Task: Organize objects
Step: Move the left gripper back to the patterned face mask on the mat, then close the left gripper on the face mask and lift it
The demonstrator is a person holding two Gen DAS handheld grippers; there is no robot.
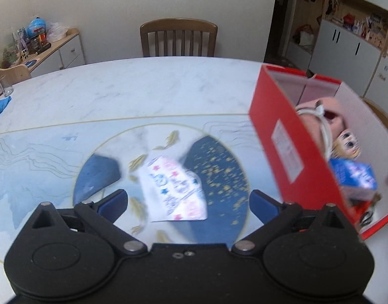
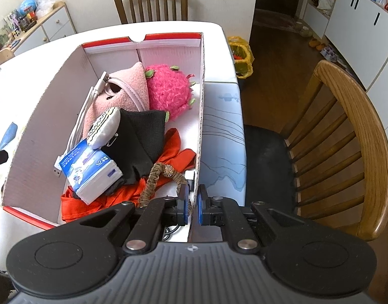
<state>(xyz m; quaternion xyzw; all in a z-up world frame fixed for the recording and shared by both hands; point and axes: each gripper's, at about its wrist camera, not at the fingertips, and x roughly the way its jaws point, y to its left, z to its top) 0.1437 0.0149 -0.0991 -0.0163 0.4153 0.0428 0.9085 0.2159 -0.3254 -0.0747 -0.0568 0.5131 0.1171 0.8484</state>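
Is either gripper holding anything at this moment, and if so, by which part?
The right gripper is closed on the near right wall of the red cardboard box. The left gripper is open and empty above the patterned white packet.

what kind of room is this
Most likely a home dining room: a marble-look dining table with wooden chairs around it, plus white storage cabinets cluttered with household odds and ends.
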